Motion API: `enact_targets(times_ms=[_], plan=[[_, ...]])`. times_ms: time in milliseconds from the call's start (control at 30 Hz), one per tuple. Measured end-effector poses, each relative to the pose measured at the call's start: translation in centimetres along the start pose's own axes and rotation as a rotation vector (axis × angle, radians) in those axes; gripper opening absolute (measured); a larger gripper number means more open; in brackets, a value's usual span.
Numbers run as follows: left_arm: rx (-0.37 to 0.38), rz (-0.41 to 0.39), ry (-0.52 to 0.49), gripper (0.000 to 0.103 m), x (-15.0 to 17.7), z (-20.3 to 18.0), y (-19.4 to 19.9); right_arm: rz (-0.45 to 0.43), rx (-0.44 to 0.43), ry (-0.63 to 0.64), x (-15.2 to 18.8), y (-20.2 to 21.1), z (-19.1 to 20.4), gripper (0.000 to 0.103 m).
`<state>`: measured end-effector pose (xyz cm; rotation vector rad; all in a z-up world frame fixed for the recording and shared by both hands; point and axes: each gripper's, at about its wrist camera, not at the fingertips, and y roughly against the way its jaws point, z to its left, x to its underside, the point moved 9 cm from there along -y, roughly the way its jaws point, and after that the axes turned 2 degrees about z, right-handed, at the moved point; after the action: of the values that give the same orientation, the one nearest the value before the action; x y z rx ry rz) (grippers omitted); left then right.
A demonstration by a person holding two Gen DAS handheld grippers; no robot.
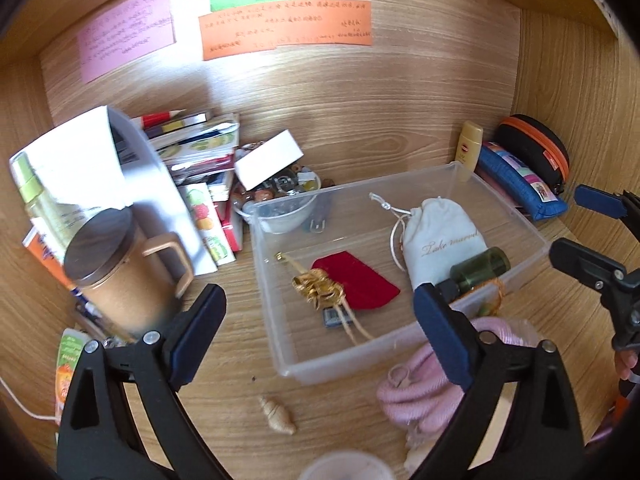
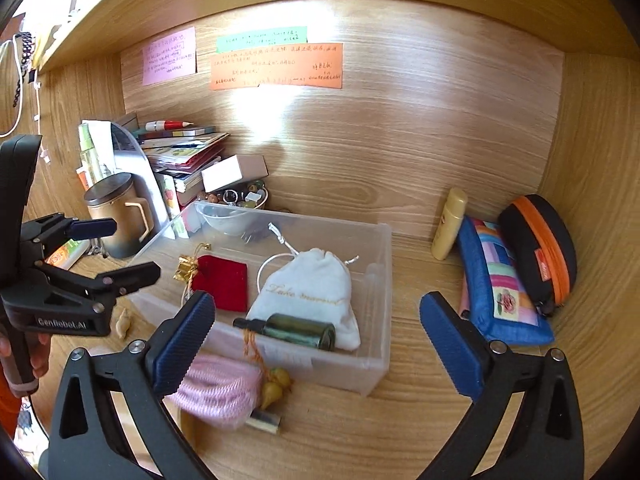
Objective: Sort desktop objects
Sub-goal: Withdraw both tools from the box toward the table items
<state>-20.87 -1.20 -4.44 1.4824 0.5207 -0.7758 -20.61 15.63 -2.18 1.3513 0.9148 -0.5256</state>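
Left wrist view: your left gripper (image 1: 320, 320) and right gripper (image 2: 316, 336) gape empty (bottle (image 2: 296, 330) already parked in the bin (image 2: 380, 300)).

Clear plastic bin (image 2: 376, 280) on the wooden surface (image 2: 420, 420), holding a white drawstring pouch (image 2: 308, 292), a flat red pouch (image 2: 224, 284), a dark green bottle (image 2: 300, 330) lying on its side

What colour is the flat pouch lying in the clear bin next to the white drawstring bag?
Deep red, velvet-looking; the right wrist view shows it best.
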Motion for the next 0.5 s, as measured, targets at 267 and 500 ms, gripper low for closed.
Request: enact_targets(times_ms=[267,500], plan=[[-0.024,0.021,0.02,0.096,2.8,1.6,1.5,0.017,0.006,0.028,2.1,1.3,1.2,0.103],[-0.024,0.044,0.037,0.096,5.9,2.3,2.3,0.036,-0.006,0.043,3.9,1.7,2.7,0.103]])
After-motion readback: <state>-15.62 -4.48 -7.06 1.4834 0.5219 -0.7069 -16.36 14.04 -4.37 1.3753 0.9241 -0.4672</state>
